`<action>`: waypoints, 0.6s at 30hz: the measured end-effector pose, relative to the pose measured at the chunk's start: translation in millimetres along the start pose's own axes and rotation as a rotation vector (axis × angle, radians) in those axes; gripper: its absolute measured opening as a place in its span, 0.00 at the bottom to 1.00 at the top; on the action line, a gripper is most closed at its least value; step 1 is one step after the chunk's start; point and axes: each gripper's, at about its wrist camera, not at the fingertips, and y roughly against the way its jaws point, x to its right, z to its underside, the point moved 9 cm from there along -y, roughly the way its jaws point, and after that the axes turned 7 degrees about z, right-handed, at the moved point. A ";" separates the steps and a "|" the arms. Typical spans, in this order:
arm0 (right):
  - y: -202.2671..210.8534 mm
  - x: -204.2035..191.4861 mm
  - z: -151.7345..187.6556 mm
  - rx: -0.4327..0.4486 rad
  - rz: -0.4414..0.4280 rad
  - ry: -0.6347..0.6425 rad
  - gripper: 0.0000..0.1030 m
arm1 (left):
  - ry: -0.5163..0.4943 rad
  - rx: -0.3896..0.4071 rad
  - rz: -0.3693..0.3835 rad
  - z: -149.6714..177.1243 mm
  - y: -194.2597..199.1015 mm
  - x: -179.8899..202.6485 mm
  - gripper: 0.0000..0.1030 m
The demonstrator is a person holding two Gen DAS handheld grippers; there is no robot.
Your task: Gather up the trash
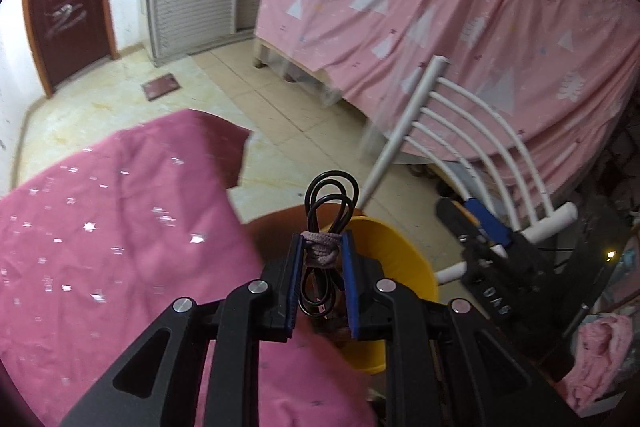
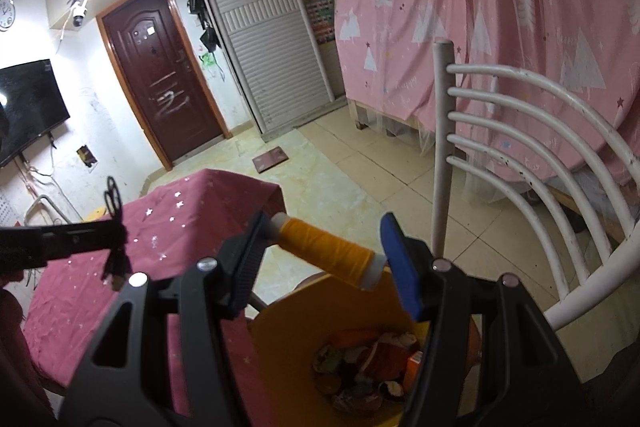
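My left gripper (image 1: 322,247) is shut on a coiled black cable (image 1: 329,199) bound with a pinkish band, held above the rim of a yellow bin (image 1: 404,259). It also shows at the left of the right wrist view (image 2: 116,247). My right gripper (image 2: 324,247) has its jaws wide apart; an orange thread spool (image 2: 328,251) lies between them, one end against the left finger, the other end tilted down over the yellow bin (image 2: 280,339). The bin holds several scraps of trash (image 2: 368,367).
A table with a magenta star-print cloth (image 1: 100,247) is at the left. A white chair (image 2: 520,155) stands right of the bin. A bed draped in pink cloth (image 2: 500,7), a dark door (image 2: 160,75) and tiled floor lie beyond.
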 end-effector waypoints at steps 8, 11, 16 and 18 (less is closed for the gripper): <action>1.0 13.0 -1.4 0.005 0.003 -0.033 0.68 | 0.005 -0.059 0.070 7.6 -27.7 23.4 0.12; 1.0 16.5 -2.3 0.006 0.001 -0.044 0.68 | 0.008 -0.067 0.073 7.8 -32.5 27.2 0.14; 1.3 17.5 -2.8 0.006 -0.005 -0.048 0.68 | 0.014 -0.072 0.070 9.4 -33.4 27.3 0.20; 2.2 15.6 -4.0 0.007 -0.011 -0.052 0.68 | 0.017 -0.069 0.066 10.3 -31.0 23.8 0.21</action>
